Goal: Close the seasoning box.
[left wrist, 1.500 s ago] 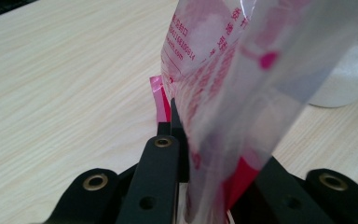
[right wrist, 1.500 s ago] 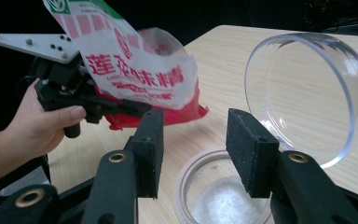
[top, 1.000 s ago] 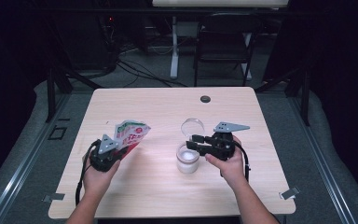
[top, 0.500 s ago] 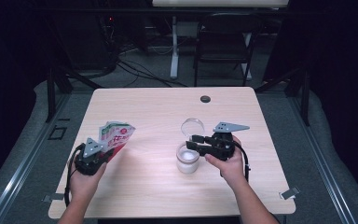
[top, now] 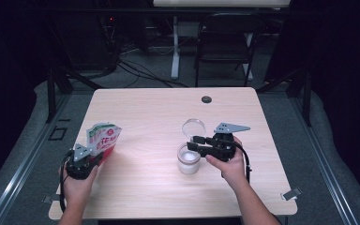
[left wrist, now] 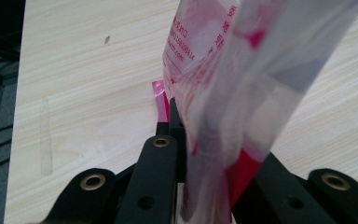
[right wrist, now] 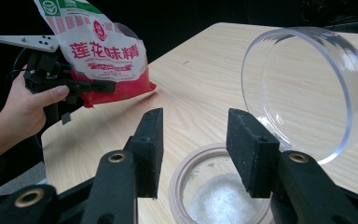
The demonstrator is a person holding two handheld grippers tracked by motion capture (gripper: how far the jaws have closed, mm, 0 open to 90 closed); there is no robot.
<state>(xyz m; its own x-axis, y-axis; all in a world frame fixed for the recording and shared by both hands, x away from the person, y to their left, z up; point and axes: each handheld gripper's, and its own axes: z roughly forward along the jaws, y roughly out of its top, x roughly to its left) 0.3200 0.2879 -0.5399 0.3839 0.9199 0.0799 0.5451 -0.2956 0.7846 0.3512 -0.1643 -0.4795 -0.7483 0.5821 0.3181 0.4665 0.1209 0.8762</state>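
Left gripper (top: 91,157) moved table-edgeward clamping pouch (top: 104,139), base hidden, right gripper (top: 200,143) seemingly wide over jar (top: 189,158)

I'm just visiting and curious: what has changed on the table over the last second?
The left gripper, shut on the bag, carried it away from the jar toward the table's left edge and tipped it upright. The right gripper kept still at the jar's rim, with the hinged lid open.

Bright tabletop; dark, dim surroundings
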